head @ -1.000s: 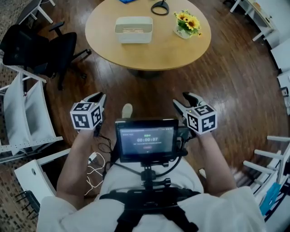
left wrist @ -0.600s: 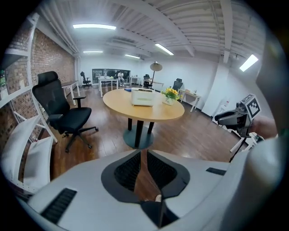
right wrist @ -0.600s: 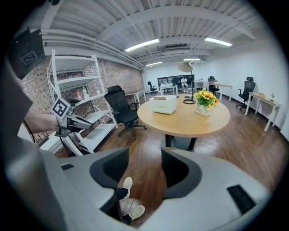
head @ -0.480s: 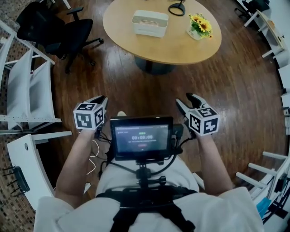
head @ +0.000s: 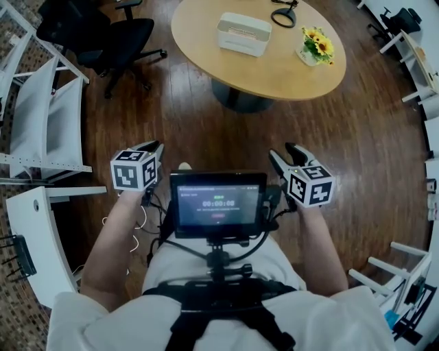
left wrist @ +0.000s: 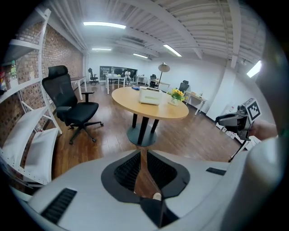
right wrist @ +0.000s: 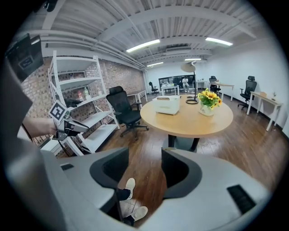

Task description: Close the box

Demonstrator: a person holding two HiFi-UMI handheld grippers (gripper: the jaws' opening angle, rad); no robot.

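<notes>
The white box (head: 243, 33) stands on the round wooden table (head: 274, 68), far ahead of both grippers. It also shows as a small white box (left wrist: 149, 96) in the left gripper view and as a box (right wrist: 167, 104) in the right gripper view. My left gripper (head: 152, 149) is held at waist height, its jaws nearly together with only a sliver of floor between them and nothing held. My right gripper (head: 287, 155) is level with it, jaws wide apart and empty. Both point toward the table from well short of it.
A vase of yellow flowers (head: 317, 44) and a black looped object (head: 283, 14) share the table. A black office chair (head: 103, 34) and white racks (head: 41, 123) stand at the left. A screen (head: 218, 204) sits on the chest rig. White furniture (head: 411, 41) lines the right.
The view has swung, so the table and box sit further right and higher in the head view. Both grippers keep their place before the body, with their jaws unchanged.
</notes>
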